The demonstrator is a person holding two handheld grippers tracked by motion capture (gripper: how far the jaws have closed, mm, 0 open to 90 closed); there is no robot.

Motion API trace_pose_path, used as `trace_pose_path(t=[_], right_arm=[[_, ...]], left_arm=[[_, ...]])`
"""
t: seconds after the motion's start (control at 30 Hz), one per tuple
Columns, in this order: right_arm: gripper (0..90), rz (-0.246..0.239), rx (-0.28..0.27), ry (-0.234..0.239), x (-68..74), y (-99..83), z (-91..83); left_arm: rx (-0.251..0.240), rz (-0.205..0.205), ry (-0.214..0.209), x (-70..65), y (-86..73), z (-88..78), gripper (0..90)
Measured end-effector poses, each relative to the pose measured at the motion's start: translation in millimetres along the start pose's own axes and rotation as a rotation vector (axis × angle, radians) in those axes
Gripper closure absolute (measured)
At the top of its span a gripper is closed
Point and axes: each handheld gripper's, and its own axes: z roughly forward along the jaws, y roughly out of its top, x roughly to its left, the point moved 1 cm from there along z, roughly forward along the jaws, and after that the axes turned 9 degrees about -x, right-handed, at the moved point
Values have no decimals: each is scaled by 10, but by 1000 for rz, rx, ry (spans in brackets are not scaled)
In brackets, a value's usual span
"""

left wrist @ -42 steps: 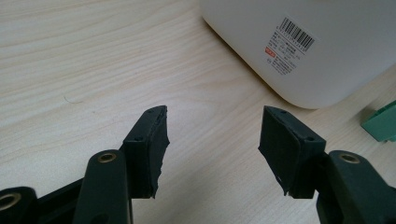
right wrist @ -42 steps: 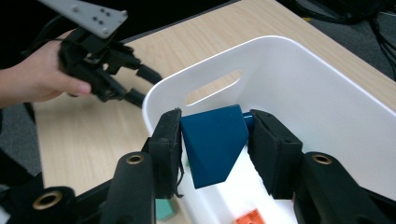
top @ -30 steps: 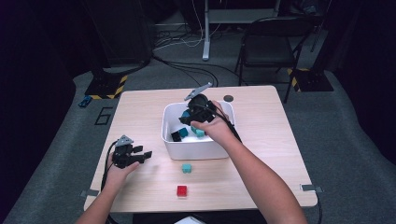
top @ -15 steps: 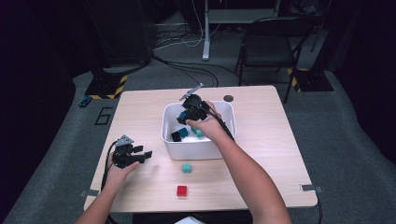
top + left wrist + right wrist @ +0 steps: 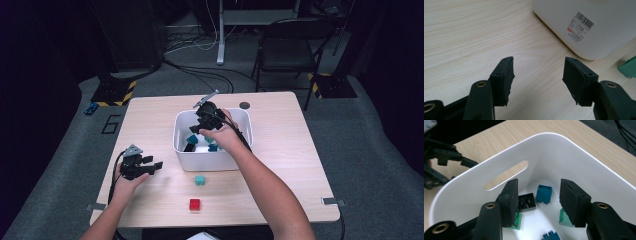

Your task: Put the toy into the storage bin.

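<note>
two tongs work here: the right tongs (image 5: 537, 202) hang released inside the white bin (image 5: 579, 162), jaws just opening with nothing between, above a black brick (image 5: 527, 202); the left tongs (image 5: 537, 80) rest empty on the table (image 5: 461, 37). the brick looks light, stiff and smooth; take its flat sides.

Glossy white plastic bin (image 5: 564, 157), wood-grain table (image 5: 469, 37)

The high view looks forward and down on the whole surface (image 5: 280, 165) from the person's side. Each gripper view looks along its own jaws at close range: left beside the white bin (image 5: 586, 27), right into the white bin (image 5: 564, 157). All three share it.
</note>
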Motion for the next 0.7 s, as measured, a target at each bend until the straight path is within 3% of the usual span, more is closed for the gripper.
trace_pose_path(t=[0.17, 0.37, 0.7], right_arm=[[491, -18, -28, 11, 145, 42, -242], [492, -83, -55, 61, 372, 55, -499], [492, -147, -87, 114, 691, -107, -745]], left_arm=[[-5, 2, 5, -10, -3, 6, 414], [-3, 4, 7, -14, -3, 5, 414], [6, 4, 6, -15, -3, 3, 414]])
